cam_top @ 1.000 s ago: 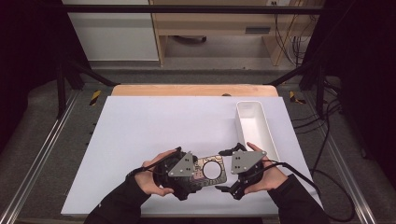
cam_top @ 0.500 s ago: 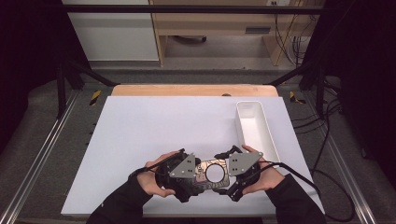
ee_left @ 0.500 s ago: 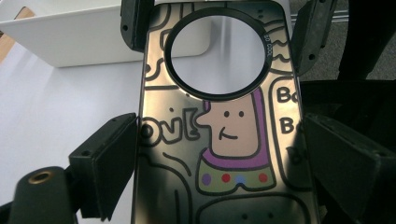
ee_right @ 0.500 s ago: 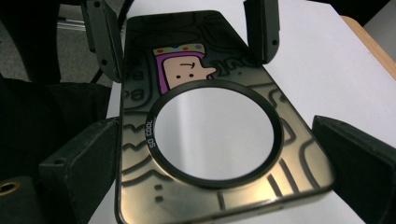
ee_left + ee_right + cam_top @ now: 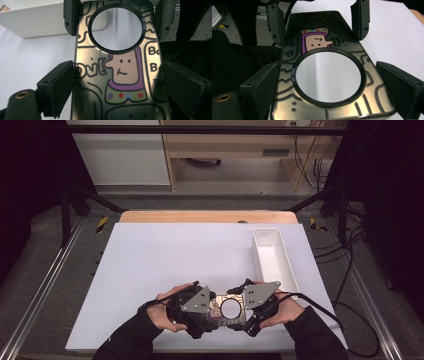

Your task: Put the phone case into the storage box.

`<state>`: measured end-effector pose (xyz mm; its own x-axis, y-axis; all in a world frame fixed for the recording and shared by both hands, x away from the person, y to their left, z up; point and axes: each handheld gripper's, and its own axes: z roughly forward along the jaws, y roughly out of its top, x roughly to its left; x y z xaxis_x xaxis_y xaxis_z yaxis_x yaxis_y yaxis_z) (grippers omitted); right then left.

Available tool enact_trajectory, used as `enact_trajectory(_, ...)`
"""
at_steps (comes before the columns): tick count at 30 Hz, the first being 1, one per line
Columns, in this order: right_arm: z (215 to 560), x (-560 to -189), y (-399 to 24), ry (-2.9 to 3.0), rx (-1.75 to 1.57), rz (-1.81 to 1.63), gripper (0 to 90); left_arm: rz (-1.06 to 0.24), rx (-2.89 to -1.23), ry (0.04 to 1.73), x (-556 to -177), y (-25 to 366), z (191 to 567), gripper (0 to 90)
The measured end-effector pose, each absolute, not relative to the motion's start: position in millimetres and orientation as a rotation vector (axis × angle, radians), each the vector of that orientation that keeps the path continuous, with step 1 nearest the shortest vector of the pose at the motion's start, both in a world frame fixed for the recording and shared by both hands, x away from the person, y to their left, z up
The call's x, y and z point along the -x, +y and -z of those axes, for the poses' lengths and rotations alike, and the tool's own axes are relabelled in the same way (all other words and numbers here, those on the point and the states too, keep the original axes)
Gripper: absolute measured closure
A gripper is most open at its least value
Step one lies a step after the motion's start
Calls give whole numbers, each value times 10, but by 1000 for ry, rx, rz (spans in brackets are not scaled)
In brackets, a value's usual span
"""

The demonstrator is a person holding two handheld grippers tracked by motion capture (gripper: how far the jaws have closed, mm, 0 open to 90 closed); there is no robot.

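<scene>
A glossy phone case (image 5: pixel 217 313) with cartoon drawings and a round ringed opening is held just above the near edge of the white table (image 5: pixel 175 255). My left gripper (image 5: pixel 202 301) grips its left end: in the left gripper view the case (image 5: pixel 120 75) lies between the jaws of that gripper (image 5: pixel 118 71), both pressing its long edges. My right gripper (image 5: pixel 256 299) holds the other end. In the right gripper view the case (image 5: pixel 317 40) sits between the jaws of that gripper (image 5: pixel 328 72), which lie against its sides. A hand holds each gripper.
A long white tray (image 5: pixel 260 255) stands at the table's right side, just beyond the right hand; it also appears in the left gripper view as the white tray (image 5: pixel 37 22). Black frame rails run along both sides of the table. A cable trails off to the right.
The right gripper's jaws have drawn in around the case's right end since a second ago. The left gripper and the case have kept still.
</scene>
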<state>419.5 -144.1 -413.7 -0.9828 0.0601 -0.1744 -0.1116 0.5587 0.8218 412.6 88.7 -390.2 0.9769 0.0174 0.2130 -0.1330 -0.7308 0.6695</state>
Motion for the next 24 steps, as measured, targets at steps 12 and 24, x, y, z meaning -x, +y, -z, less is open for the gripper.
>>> enact_trajectory(12, 4130, -4223, -1453, 2646, 57, -1409, 111, -240, -2384, -87, -4148, 890, 3927, 116)
enact_trajectory(24, 4118, -4230, -1454, 2659, 48, -1417, 117, -217, -2380, -87, -4171, 897, 3938, 116)
